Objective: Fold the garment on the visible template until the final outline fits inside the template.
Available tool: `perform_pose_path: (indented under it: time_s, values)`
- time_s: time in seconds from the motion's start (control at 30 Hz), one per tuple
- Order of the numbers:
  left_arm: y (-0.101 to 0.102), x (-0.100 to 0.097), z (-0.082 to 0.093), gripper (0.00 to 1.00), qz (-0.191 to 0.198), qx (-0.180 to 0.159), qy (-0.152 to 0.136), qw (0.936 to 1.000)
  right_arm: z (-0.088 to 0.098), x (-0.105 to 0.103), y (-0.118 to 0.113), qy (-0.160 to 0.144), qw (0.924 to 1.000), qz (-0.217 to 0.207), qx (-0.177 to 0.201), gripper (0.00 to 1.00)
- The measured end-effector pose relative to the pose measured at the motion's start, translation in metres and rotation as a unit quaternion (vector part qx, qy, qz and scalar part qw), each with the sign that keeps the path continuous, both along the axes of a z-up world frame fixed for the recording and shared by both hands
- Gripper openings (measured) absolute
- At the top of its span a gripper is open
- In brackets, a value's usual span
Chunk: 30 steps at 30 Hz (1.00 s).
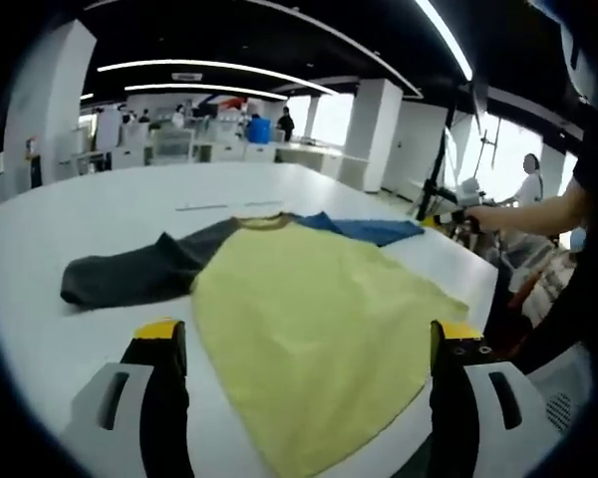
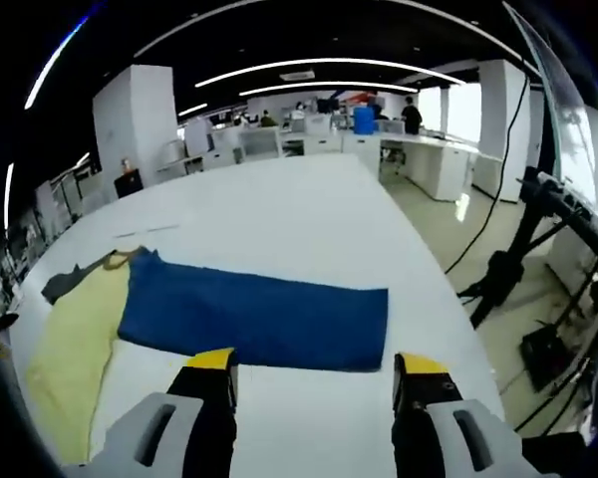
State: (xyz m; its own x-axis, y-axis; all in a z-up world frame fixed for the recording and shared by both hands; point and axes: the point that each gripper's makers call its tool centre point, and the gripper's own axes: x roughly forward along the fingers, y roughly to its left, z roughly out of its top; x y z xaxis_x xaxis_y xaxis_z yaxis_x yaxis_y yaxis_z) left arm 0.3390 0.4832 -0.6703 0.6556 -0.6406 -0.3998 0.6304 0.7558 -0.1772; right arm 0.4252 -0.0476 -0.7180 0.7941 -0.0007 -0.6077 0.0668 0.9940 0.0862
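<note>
Garment (image 1: 319,309) spread flat on the white desk (image 1: 110,214): yellow body, grey sleeve (image 1: 140,269) extended to one side, blue sleeve (image 2: 259,314) extended to the other. No fold appears yet, so the task stands at its opening step. Left claw (image 1: 304,349), jaws spread and empty, hovers over the hem of the yellow body; right claw (image 2: 314,373), likewise spread and empty, hovers just short of the blue sleeve's near edge. No template outline can be made out on the desk. The next move likely calls for the right claw to descend and pinch the sleeve, then carry it inward over the body.
</note>
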Motion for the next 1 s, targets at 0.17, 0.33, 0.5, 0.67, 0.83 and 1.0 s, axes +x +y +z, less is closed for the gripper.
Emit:
perform_pose_path:
  time_s: [0.17, 0.33, 0.5, 0.67, 0.83, 1.0]
  values:
    - [0.000, 0.000, -0.003, 0.99, -0.007, 0.011, 0.003, 0.9999, -0.009, 0.008, -0.016, 0.004, 0.9998, -0.020, -0.002, 0.41]
    - [0.000, 0.001, -0.004, 0.99, -0.005, 0.020, 0.001, 0.9998, -0.024, 0.018, -0.038, 0.015, 0.9994, -0.029, -0.009, 0.30]
    - [0.001, 0.000, -0.006, 0.99, -0.005, 0.027, 0.005, 0.9996, -0.034, 0.021, -0.048, 0.026, 0.9991, -0.031, -0.015, 0.22]
    - [0.002, 0.000, -0.006, 0.99, -0.004, 0.030, 0.007, 0.9995, -0.049, 0.022, -0.059, 0.041, 0.9983, -0.037, -0.018, 0.16]
    - [0.005, 0.000, -0.006, 0.99, 0.000, 0.033, 0.007, 0.9994, -0.051, 0.022, -0.067, 0.040, 0.9981, -0.044, -0.018, 0.11]
    - [0.006, -0.001, -0.007, 0.99, 0.001, 0.037, 0.009, 0.9993, -0.051, 0.019, -0.066, 0.044, 0.9977, -0.046, -0.022, 0.05]
